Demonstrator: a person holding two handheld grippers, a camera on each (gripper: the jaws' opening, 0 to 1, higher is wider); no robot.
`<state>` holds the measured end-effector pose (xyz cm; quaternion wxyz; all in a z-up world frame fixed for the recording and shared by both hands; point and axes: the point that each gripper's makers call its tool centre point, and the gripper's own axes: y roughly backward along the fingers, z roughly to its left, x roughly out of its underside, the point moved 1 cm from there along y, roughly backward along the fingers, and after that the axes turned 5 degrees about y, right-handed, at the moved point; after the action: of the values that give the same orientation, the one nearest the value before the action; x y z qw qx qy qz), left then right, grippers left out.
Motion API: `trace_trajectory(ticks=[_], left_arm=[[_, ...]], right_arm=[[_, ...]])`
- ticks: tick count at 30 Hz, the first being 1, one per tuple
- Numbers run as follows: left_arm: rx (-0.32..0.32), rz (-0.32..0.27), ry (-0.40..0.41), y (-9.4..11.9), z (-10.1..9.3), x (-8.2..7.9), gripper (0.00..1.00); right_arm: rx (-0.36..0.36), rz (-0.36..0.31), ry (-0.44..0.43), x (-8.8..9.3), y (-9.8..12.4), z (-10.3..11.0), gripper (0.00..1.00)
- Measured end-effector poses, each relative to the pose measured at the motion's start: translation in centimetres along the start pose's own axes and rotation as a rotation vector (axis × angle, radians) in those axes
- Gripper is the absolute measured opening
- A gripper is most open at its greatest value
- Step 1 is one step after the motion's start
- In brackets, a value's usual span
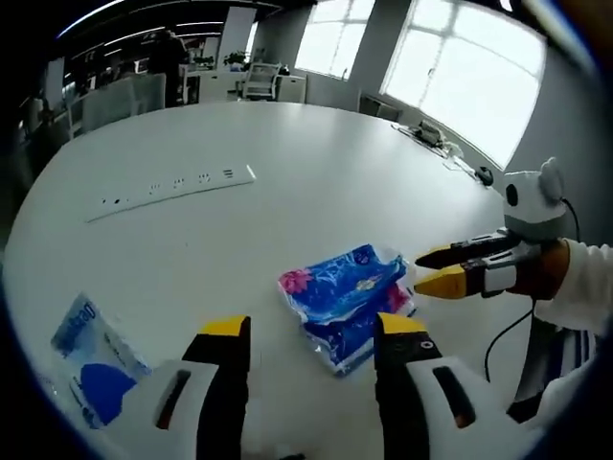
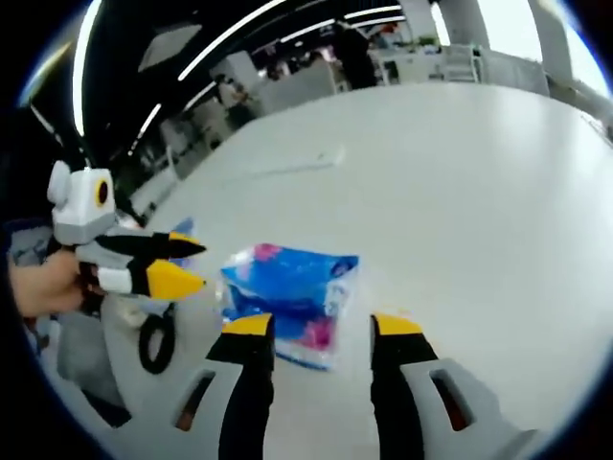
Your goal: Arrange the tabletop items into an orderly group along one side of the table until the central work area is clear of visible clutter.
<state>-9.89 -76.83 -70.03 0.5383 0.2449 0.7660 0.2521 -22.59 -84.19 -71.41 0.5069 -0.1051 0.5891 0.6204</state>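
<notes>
A blue floral tissue pack (image 1: pixel 347 299) lies flat on the white table (image 1: pixel 287 153), just ahead of my left gripper (image 1: pixel 314 331), which is open with the pack's near corner showing between its jaws. From the right, my right gripper (image 1: pixel 428 271) comes in with its yellow tips at the pack's right edge. In the right gripper view the same pack (image 2: pixel 290 292) lies in front of the open right gripper (image 2: pixel 322 328). The left gripper (image 2: pixel 196 265), held by a hand (image 2: pixel 43 285), has its tips at the pack's left edge. Neither gripper holds anything.
A blue-and-white packet (image 1: pixel 91 359) lies near the table edge on the left. A white power strip (image 1: pixel 172 186) lies farther back. A black cable loop (image 2: pixel 153 342) hangs by the table edge. Cables and small items (image 1: pixel 436 136) sit by the windows.
</notes>
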Motion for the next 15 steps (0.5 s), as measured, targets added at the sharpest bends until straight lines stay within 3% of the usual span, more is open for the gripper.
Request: trace_trajectory(ticks=[5,15], left_arm=[[-0.007,-0.040,-0.032,3.0,-0.2,-0.1,0.67],[-0.021,-0.126,-0.030,7.9,-0.6,0.3,0.68]], right_arm=[[0.007,-0.062,-0.003,-0.8,2.5,1.3,0.43],[0.009,-0.139,-0.012,-1.3,5.5,3.7,0.43]])
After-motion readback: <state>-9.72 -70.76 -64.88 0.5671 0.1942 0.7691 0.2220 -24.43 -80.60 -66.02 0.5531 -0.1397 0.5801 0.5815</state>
